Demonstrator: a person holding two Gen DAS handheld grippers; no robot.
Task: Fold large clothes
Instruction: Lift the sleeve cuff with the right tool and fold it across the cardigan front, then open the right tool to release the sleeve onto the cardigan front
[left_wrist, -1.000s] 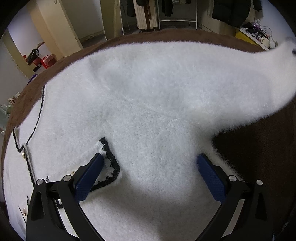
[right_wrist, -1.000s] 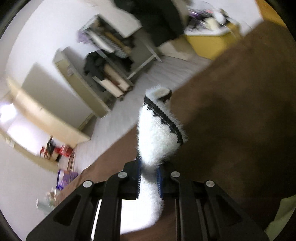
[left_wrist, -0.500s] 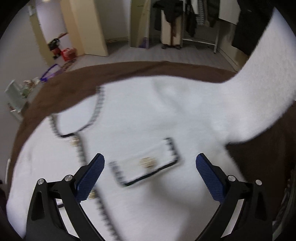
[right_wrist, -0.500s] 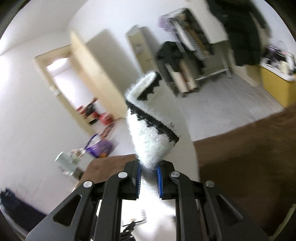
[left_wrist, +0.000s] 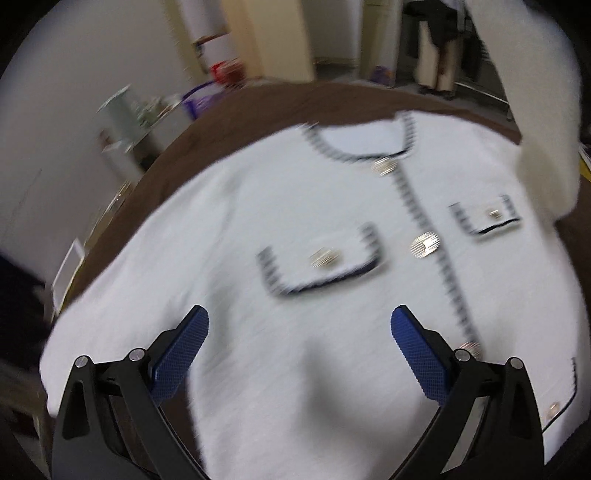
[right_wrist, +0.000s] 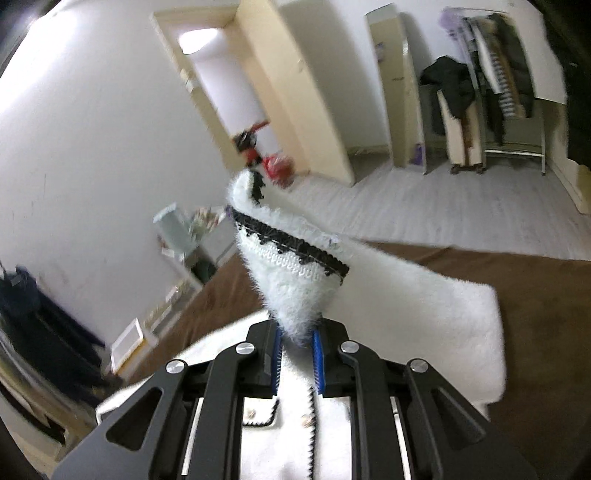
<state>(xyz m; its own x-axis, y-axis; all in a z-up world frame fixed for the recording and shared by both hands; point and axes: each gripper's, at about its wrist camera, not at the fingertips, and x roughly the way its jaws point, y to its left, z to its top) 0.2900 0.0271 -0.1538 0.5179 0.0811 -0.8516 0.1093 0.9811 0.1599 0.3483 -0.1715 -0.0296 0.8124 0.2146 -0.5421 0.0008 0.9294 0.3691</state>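
A fluffy white cardigan (left_wrist: 332, 229) with black trim, gold buttons and two chest pockets lies face up on a brown bed (left_wrist: 236, 110). My left gripper (left_wrist: 299, 332) is open and empty, hovering above the cardigan's lower left part. My right gripper (right_wrist: 298, 350) is shut on the cuff of the sleeve (right_wrist: 291, 273), which has a black trim band, and holds it up in the air above the cardigan's body (right_wrist: 288, 443). The lifted sleeve also shows at the top right of the left wrist view (left_wrist: 532, 110).
The brown bed (right_wrist: 535, 295) extends to the right of the cardigan. Beyond it are a pale floor, a doorway (right_wrist: 236, 92), a clothes rack with dark garments (right_wrist: 491, 85), and a small side table with clutter (right_wrist: 184, 229) at the bed's left edge.
My right gripper has carried the sleeve cuff up and over toward the cardigan's body. My left gripper has pulled back and swung left, so the whole cardigan front is in view.
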